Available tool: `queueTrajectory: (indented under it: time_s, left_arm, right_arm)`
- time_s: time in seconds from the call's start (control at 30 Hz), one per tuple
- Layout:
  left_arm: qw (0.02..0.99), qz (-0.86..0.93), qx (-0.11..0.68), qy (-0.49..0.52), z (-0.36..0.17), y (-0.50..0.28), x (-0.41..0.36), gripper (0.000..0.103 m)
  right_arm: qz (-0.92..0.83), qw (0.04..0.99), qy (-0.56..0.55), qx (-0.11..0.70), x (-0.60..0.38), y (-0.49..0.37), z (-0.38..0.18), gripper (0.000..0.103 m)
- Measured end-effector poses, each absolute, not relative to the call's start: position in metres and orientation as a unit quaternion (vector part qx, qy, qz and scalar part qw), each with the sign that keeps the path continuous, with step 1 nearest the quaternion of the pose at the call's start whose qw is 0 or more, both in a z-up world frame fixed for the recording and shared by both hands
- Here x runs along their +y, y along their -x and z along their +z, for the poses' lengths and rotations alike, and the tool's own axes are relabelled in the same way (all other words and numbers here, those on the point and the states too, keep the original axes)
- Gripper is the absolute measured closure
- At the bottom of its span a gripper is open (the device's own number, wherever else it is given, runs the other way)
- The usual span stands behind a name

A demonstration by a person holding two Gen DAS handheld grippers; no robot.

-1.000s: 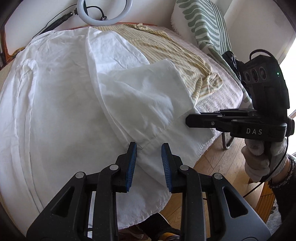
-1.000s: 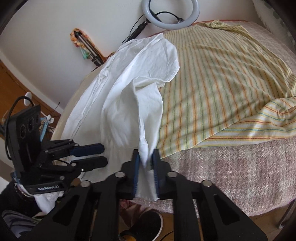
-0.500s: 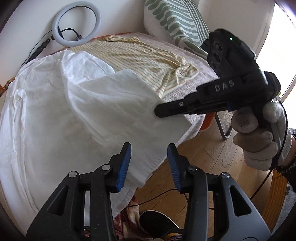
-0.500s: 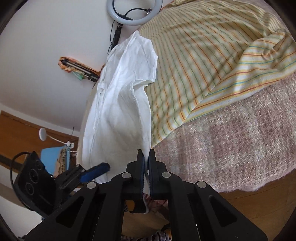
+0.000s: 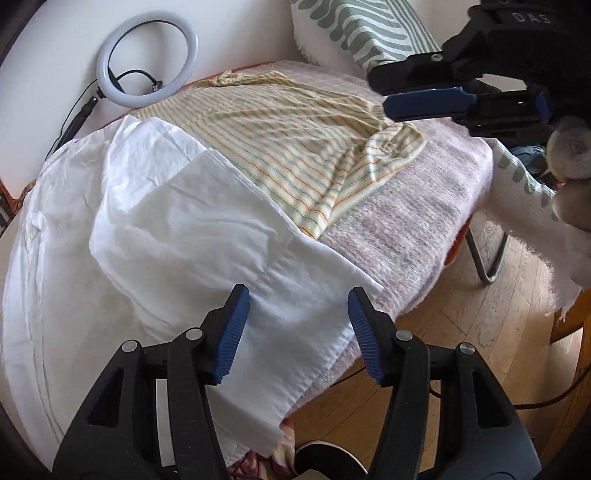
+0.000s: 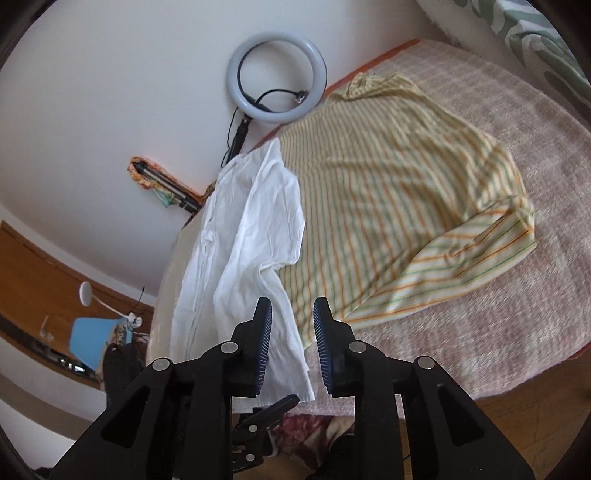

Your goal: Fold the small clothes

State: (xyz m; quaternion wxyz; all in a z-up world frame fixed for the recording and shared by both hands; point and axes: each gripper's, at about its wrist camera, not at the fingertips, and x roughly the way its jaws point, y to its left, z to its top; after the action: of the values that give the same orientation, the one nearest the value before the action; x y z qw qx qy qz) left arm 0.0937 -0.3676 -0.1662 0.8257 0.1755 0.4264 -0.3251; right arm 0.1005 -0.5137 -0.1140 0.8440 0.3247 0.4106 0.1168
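Observation:
A white shirt (image 5: 177, 229) lies spread on the pink blanket (image 5: 406, 221), its right side folded over toward the middle. Its hem hangs over the front edge. My left gripper (image 5: 299, 332) is open and empty just above the hem. My right gripper (image 6: 291, 343) is open and empty above the shirt's (image 6: 251, 236) near edge. In the left wrist view the right gripper (image 5: 424, 88) hovers high at the upper right, holding nothing.
A yellow striped shirt (image 5: 306, 147) lies flat to the right of the white one, also in the right wrist view (image 6: 399, 206). A ring light (image 5: 146, 70) leans on the wall behind. A green patterned pillow (image 5: 362, 26) stands at the back right. Wooden floor (image 5: 461, 332) lies below the front edge.
My right gripper has let go of the white shirt's edge and lifted up and to the right. The folded flap now rests on the shirt. My left gripper has opened wider.

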Motion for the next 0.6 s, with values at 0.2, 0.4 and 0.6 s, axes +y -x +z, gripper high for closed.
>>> queueTrajectory:
  time_s: [0.2,0.4,0.6]
  left_arm:
    - [0.830,-0.335,0.414,-0.167,-0.174,-0.107,-0.360,0.058]
    - [0.822,-0.352,0.443,-0.058,-0.167,-0.125,-0.330,0.098]
    - [0.812,-0.372,0.447,0.047,-0.149,-0.125,-0.291,0.099]
  right_arm:
    - [0.107,0.848,-0.322,0.407,-0.523,-0.110,-0.113,0.080]
    - [0.110,0.850,-0.313,0.410,-0.510,-0.129,-0.116,0.080]
    - [0.125,0.851,-0.299,0.414,-0.501,-0.159,-0.120,0.080]
